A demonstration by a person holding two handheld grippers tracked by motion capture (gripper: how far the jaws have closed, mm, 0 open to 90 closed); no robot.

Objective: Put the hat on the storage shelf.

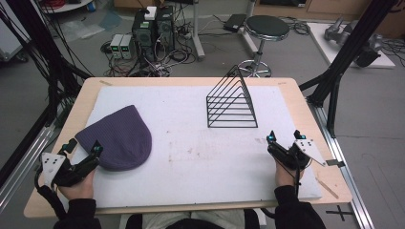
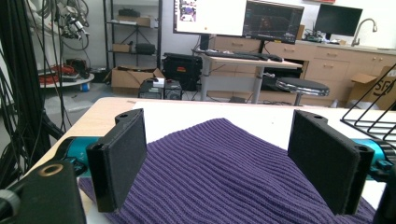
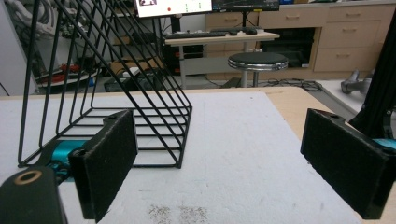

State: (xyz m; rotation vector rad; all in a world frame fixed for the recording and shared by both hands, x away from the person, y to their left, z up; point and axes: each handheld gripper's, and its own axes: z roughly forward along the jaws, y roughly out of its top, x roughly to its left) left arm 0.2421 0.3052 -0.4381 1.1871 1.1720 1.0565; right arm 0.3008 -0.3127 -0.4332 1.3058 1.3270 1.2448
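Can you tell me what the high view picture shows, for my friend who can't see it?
A person holds tongs in each hand over a white table mat. The open left tongs are at the edge of a purple knit hat. The open right tongs are just below a black wire rack.

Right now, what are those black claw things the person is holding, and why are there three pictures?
Those are grippers, tools with two flat black jaws that pinch like tongs. A person holds one in each hand at a table. The high view looks down from above: the left gripper sits by a purple knit hat, and the right gripper sits near a black wire rack. Both things rest on a white mat. The other two pictures come from little cameras riding on the grippers. The left gripper view looks between its jaws at the hat, which lies between them. The right gripper view looks toward the rack. Both grippers are open, and nothing is being held.
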